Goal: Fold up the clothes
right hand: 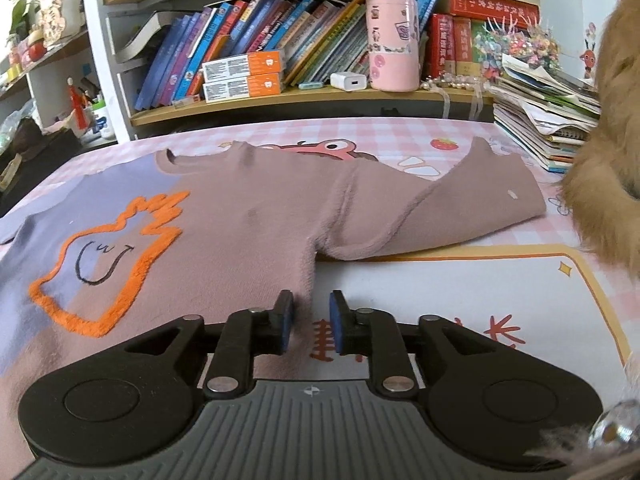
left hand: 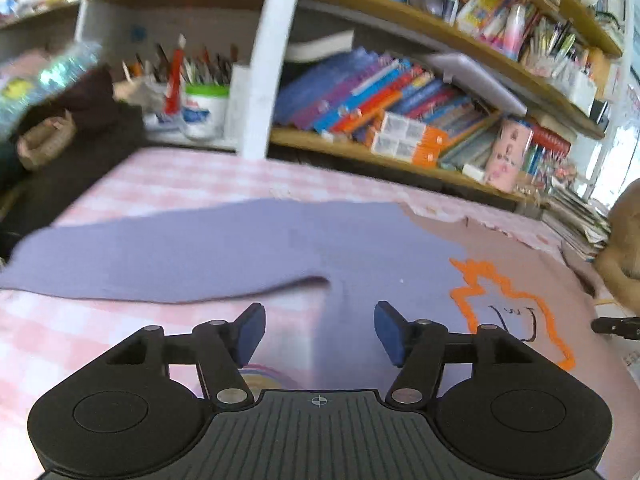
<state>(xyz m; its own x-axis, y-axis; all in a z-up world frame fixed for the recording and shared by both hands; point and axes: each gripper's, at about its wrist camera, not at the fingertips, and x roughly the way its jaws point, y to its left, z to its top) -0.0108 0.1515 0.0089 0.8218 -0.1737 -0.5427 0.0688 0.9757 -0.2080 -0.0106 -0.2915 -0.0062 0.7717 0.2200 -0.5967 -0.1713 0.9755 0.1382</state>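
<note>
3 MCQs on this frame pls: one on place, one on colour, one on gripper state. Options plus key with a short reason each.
1. Where does the pink cup stand?
A. on the bookshelf, beside the books
B. on the sweater
C. on the floor

2. What colour is the fuzzy outline on the sweater?
A. green
B. orange
C. white

3. How does the left gripper stand?
A. shut on a sleeve
B. shut on nothing
C. open, holding nothing

Key:
1 A: the right wrist view shows the cup on the shelf board next to the leaning books.
2 B: both views show an orange outline around a drawn smile.
3 C: in the left wrist view the fingers are wide apart above the cloth, with nothing between them.
</note>
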